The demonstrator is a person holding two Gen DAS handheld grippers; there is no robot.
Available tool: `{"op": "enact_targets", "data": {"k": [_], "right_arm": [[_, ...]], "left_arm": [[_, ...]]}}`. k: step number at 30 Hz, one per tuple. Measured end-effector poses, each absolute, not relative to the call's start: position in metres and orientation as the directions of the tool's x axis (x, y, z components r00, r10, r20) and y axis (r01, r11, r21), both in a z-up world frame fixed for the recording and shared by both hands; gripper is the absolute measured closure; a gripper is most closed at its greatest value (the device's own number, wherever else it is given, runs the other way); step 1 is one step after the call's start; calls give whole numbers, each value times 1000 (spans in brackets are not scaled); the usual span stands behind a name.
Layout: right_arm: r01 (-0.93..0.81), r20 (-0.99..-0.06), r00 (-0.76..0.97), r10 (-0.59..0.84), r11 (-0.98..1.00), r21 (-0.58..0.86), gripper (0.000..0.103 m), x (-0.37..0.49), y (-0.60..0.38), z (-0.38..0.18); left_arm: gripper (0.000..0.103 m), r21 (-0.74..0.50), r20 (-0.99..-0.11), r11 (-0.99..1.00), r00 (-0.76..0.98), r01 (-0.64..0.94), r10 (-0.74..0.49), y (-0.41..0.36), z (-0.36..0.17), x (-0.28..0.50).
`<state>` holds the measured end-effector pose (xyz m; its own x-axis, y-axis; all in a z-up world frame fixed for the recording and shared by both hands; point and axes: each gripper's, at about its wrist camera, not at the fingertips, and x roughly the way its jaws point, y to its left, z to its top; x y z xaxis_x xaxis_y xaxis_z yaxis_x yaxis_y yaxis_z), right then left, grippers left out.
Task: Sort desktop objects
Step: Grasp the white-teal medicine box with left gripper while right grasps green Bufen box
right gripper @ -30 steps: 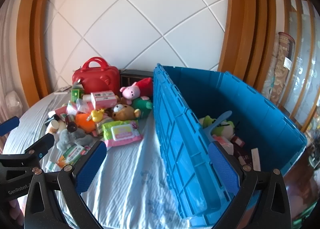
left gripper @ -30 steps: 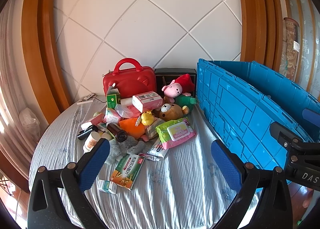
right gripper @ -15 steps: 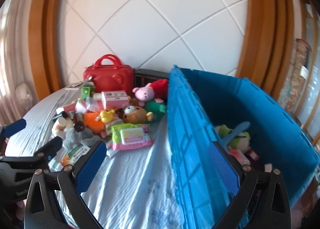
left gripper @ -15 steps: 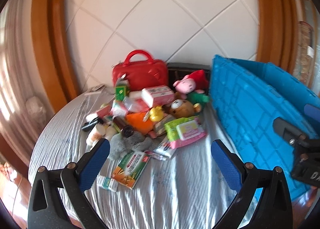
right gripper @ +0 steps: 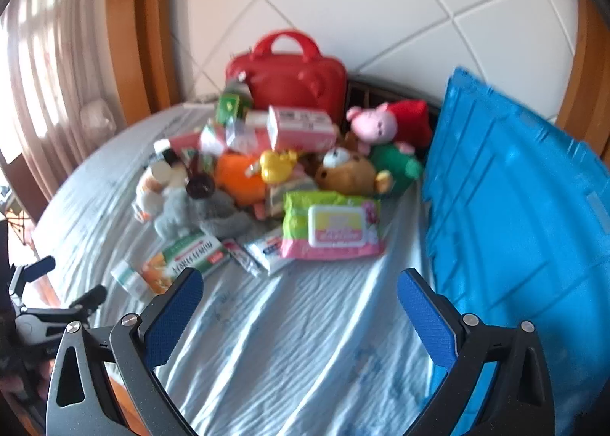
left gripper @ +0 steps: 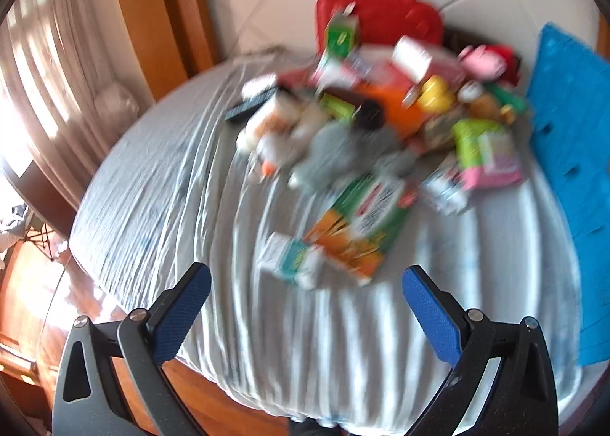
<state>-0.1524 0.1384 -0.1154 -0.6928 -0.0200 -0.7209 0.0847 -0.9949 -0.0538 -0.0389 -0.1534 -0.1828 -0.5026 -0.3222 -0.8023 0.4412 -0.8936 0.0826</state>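
While blurred leftward, right view alone shows left gripper [right gripper: 65, 281] — agape.

A bare stretch of pale striped bedsheet [right gripper: 289, 340] fills the lower centre of the right wrist frame, open between the heap and the frame's bottom edge. The ribbed blue plastic crate wall [right gripper: 514, 215] closes off the right side. The pile of toys, boxes and packets [right gripper: 267, 177] blocks mid-frame, backed by a red hard-shell handbag [right gripper: 289, 77]. In the blurred left wrist view, the sheet's left part seems clear.
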Motion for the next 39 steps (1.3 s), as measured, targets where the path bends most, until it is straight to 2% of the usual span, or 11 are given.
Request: {"op": "enact_targets", "data": {"k": [7,10,12,13,14,20,25,27,34,39], "right_arm": [[33,-811,-584,8,-999,-33,0,-185,129,-175],[18,-842,-540,5,-1000,-18,0,-193,122,-195],[14,-860,-511,6,-1000,-16,0,-200,113,-209],[12,-865,-501,8,-1000,-17,0,-204,108,-214],[12,-871,-492,7,-1000,-15,0,-207,103,-218],[23,-896,-442,-33,-999,25,0,-230,57,-241],[16,-915,-399,-58,-998,56,0,-261,9,-265],[-4,-921,-385,-56,-998,63,0,-273,-4,-274],[-142,-956,-292,-10,-988,53,0,-308,-28,-314],[-173,-960,-274,54,-985,-6,0,-314,-31,-328]], "left_arm": [[9,58,-860,-917,-447,396,-247,-202,-239,-68],[11,95,-873,-935,-422,343,-244,-206,-261,-77],[23,96,-888,-946,-402,311,-222,-209,-274,-79],[41,84,-899,-953,-391,292,-199,-212,-279,-79],[43,75,-901,-955,-390,286,-188,-215,-281,-77],[43,119,-872,-956,-433,268,-230,-233,-270,-74],[43,91,-863,-955,-457,281,-217,-255,-269,-92],[43,116,-861,-953,-450,280,-237,-261,-270,-102],[43,102,-859,-964,-466,247,-210,-274,-278,-108],[43,115,-856,-969,-473,220,-209,-276,-278,-116]]}}
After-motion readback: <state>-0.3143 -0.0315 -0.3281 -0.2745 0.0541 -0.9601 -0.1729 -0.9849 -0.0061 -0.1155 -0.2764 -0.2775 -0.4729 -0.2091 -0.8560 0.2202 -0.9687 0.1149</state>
